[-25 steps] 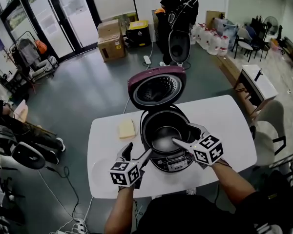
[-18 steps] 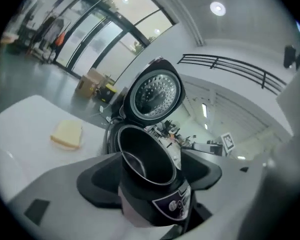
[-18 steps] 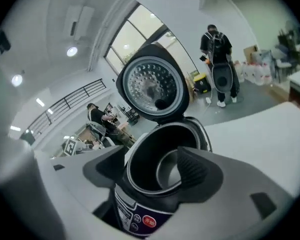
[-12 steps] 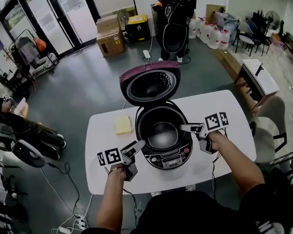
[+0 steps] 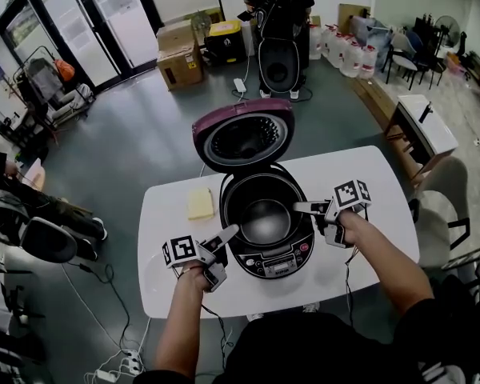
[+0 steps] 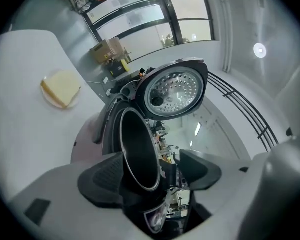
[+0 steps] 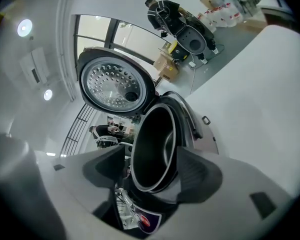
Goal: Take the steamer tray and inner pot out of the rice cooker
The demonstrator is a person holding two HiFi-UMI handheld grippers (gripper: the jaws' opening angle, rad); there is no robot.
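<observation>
A rice cooker (image 5: 276,254) stands on the white table (image 5: 368,182) with its maroon lid (image 5: 244,137) tipped up and back. The dark inner pot (image 5: 266,218) sits inside it; I see no steamer tray in it. My left gripper (image 5: 226,253) is at the cooker's front left. Its jaws have just been closing, with the pot rim (image 6: 140,154) and the cooker wall between them and a gap left on one side. My right gripper (image 5: 310,221) is open at the right rim. One of its fingers is over the pot rim (image 7: 155,149), the other outside the wall.
A yellow pad on a small white dish (image 5: 200,204) lies left of the cooker. Behind the table a person (image 5: 276,6) stands on the grey floor beside cardboard boxes (image 5: 180,54). A chair (image 5: 444,206) is close to the table's right end.
Both grippers have rolled onto their sides and sunk from above the pot to the cooker's rim, left at the front left, right at the right side.
</observation>
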